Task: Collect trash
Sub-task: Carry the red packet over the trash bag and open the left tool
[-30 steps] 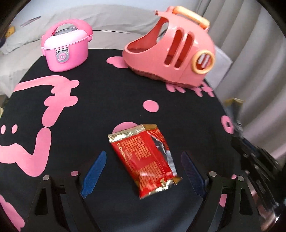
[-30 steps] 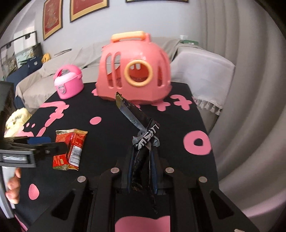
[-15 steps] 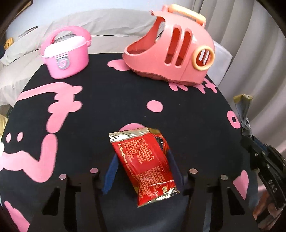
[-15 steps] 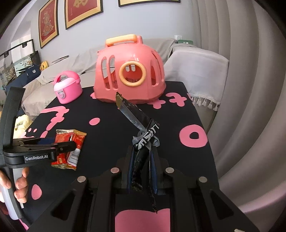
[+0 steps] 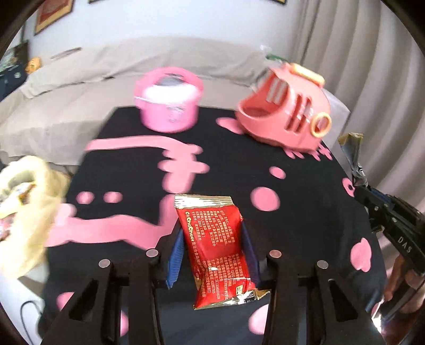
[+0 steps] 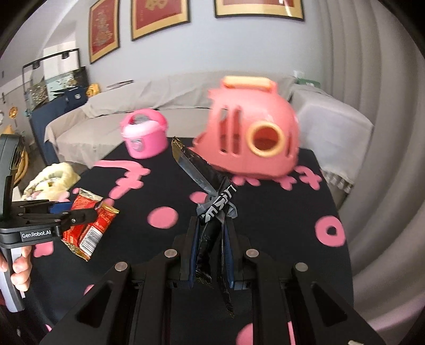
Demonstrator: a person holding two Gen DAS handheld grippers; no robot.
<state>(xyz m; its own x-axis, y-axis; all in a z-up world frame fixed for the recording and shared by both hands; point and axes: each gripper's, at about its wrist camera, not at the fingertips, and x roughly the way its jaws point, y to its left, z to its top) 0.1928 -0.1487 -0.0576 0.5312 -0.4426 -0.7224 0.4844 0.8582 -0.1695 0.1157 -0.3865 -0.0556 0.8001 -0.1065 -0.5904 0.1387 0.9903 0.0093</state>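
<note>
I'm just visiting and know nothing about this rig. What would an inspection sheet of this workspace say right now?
Surface: black table with pink shapes.
Job's things: red snack packet; dark wrapper; pale bag holding wrappers, at the table's left edge.
Clutter: pink toy cooker; pink toy carrier.
Grippers: left gripper closing on the red snack packet; right gripper shut on the dark wrapper.
Cables: thin dark cable, lower left.
Surroundings: covered sofa, framed pictures, curtain.

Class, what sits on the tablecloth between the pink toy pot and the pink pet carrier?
Nothing: bare black cloth separates toy pot and carrier, in both views.
</note>
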